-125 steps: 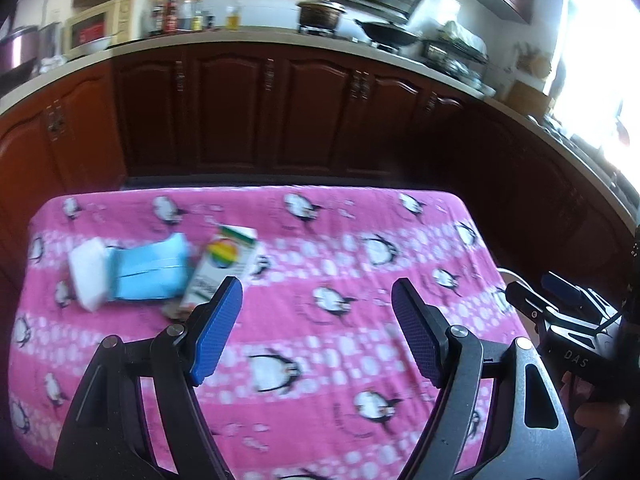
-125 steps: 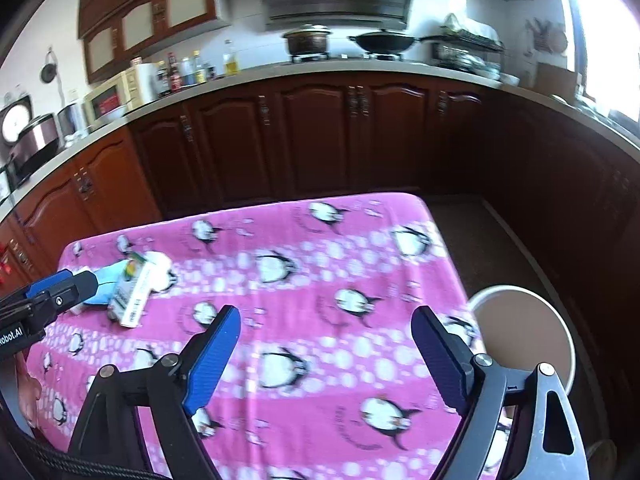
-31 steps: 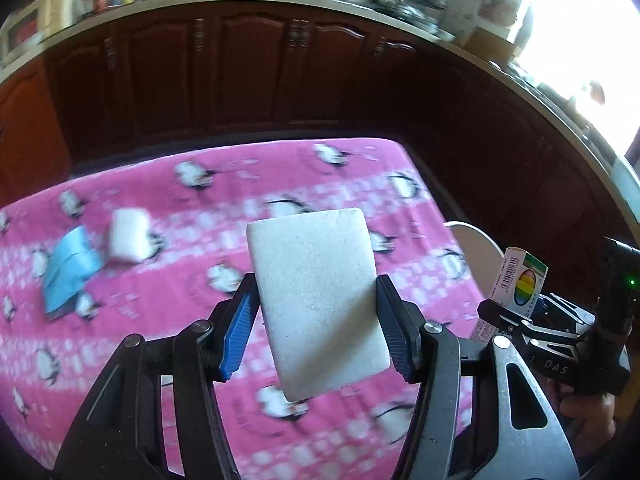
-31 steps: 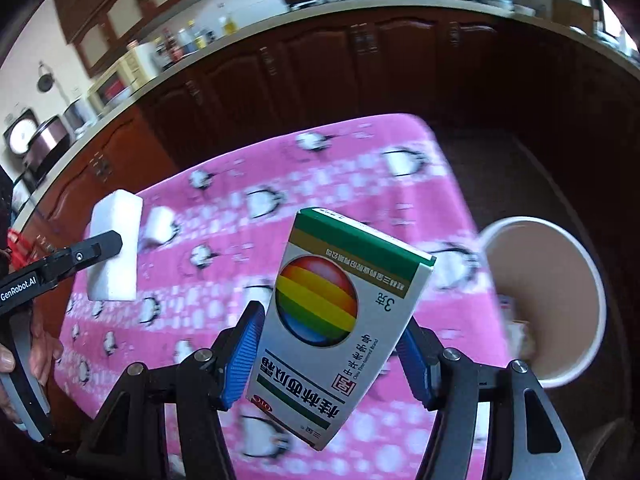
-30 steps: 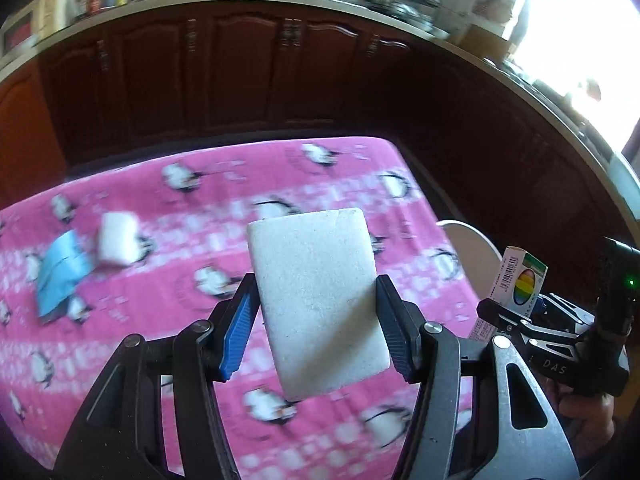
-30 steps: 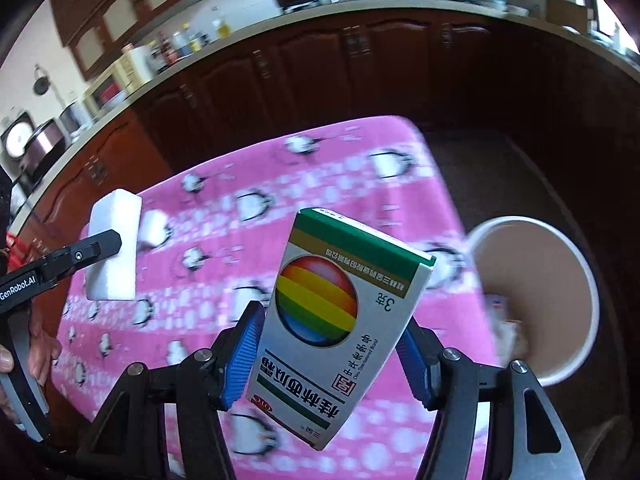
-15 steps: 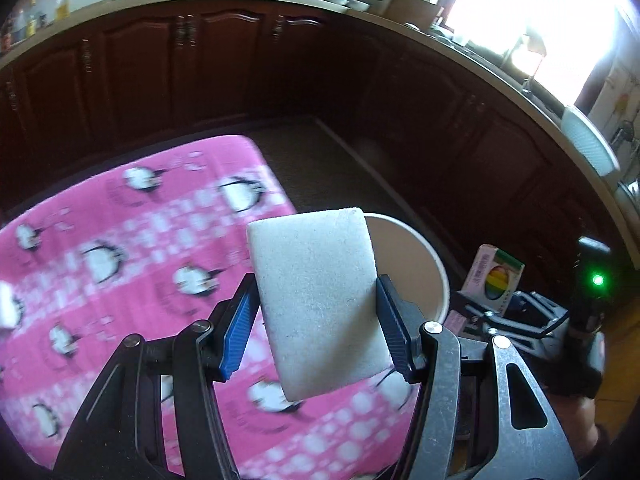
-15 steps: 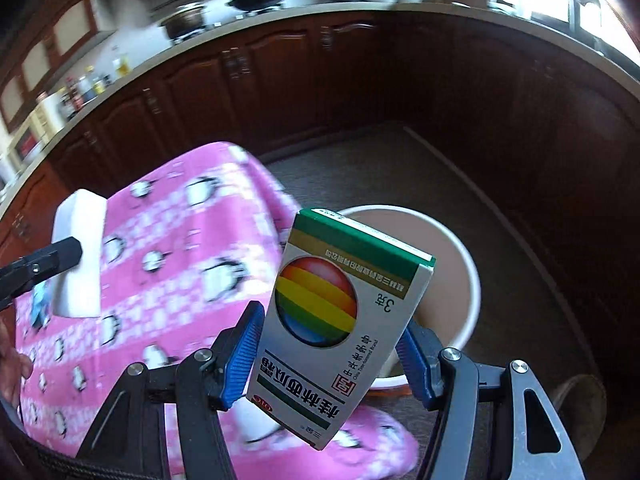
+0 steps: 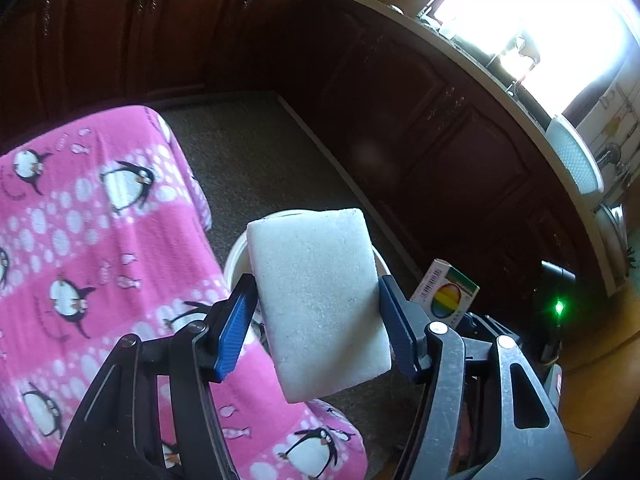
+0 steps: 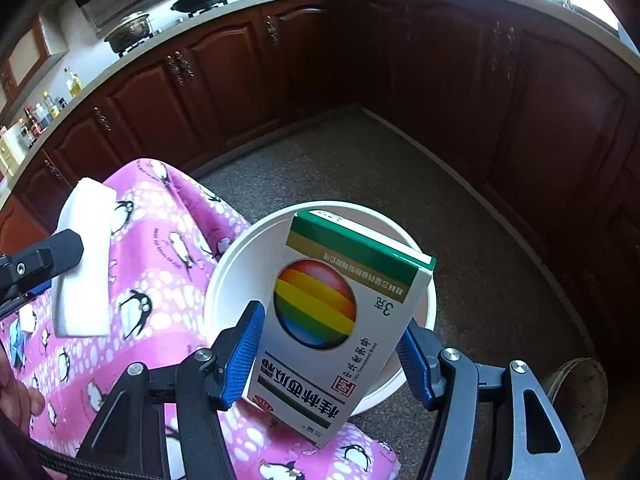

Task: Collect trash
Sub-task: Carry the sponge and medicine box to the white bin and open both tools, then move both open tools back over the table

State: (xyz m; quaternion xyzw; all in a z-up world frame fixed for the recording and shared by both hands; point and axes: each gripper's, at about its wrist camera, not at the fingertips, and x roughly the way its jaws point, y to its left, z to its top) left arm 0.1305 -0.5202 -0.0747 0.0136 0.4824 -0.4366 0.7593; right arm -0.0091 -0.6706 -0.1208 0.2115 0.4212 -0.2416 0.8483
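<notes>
Hanging over the white bin (image 10: 219,280), just off the pink penguin cloth's (image 10: 160,264) drooping edge: rainbow-printed carton (image 10: 340,320), pinched at both sides by the right gripper (image 10: 332,332). Near the bin's cloth-side rim and slightly tilted: white sponge block (image 9: 320,308), caught between the left gripper (image 9: 314,292) pads, jaws just eased a little wider (block not yet dropped). Bin mouth open and mostly unobstructed. Beyond the bin, bare speckled floor (image 10: 400,180), hemmed by dark wooden cabinets (image 10: 520,120) curving round the far side.
</notes>
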